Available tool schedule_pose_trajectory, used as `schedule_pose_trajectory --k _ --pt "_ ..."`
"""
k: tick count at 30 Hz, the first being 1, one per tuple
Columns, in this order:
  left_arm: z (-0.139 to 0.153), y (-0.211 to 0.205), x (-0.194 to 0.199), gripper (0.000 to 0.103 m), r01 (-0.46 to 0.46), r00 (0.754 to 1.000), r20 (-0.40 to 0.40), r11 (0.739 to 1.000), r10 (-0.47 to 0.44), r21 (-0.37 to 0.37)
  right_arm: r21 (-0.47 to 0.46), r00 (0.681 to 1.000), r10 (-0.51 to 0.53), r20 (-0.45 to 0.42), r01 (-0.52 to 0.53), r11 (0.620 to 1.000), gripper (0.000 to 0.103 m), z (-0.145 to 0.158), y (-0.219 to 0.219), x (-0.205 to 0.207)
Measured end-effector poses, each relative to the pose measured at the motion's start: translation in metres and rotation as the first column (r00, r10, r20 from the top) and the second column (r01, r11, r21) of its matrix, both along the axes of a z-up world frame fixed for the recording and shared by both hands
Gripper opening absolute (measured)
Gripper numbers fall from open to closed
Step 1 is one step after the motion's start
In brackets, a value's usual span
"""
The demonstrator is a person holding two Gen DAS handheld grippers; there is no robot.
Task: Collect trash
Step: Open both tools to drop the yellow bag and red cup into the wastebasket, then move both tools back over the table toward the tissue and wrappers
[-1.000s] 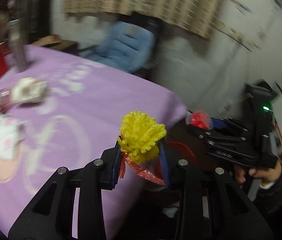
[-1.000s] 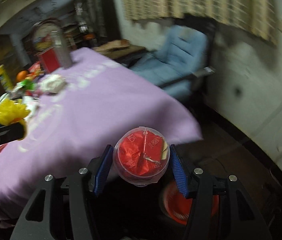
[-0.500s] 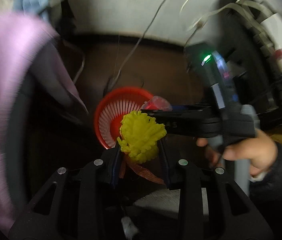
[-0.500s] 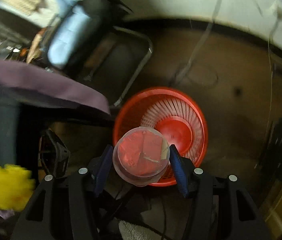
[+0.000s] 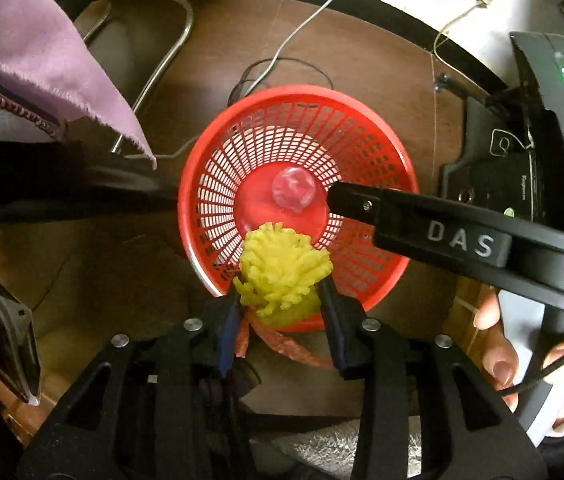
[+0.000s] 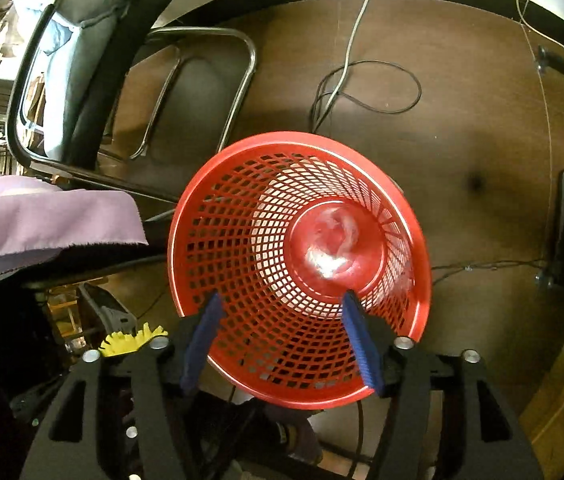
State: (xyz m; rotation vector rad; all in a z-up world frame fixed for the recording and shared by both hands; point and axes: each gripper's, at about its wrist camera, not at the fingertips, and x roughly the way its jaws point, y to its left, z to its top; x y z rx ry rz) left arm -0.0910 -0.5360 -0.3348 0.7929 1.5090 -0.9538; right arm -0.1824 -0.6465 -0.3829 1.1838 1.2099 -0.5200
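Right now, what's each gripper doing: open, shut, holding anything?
Left gripper: jaws just opening, frilly yellow plastic bundle between them.
Right gripper: open, empty, jaws just opened; clear cup in the red mesh basket.

Both grippers swung off the purple table and now point down over the red basket (image 6: 298, 396) on the floor. The right gripper (image 6: 282, 334) has just been opening with nothing between its jaws, and the clear cup (image 6: 332, 248) it held now sits blurred in the basket bottom. The left gripper (image 5: 279, 306) has just been opening too, with the yellow pom-pom (image 5: 284, 274) still between its jaws.
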Motion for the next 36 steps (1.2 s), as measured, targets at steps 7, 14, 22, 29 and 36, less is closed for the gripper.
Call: schedule_pose_trajectory --k 7,14,22,29,36 --pt "0.031 -0.007 -0.004 0.071 -0.032 0.999 0.008 0.998 0.032 -0.046 -0.063 1.000 0.002 0.016 -0.001 0.998 0.069 0.027 -0.004 -0.012" --pt "0.053 0.010 -0.010 0.071 -0.027 0.999 0.027 0.997 0.029 -0.076 -0.144 0.999 -0.004 0.049 0.011 0.990 0.070 0.072 -0.007 -0.024" --pt "0.120 0.037 -0.035 0.072 0.053 0.993 0.114 0.979 -0.031 -0.198 -0.346 0.997 0.018 0.072 0.008 0.938 0.079 0.159 -0.004 -0.026" --pt "0.187 0.070 -0.046 0.075 0.102 0.973 0.227 0.944 -0.030 -0.314 -0.486 0.986 0.089 0.143 -0.009 0.874 0.086 0.248 0.025 -0.013" --pt "0.253 0.130 -0.021 0.079 -0.002 0.957 0.258 0.896 0.130 -0.443 -0.574 0.966 0.196 0.171 -0.064 0.816 0.089 0.303 0.073 0.006"
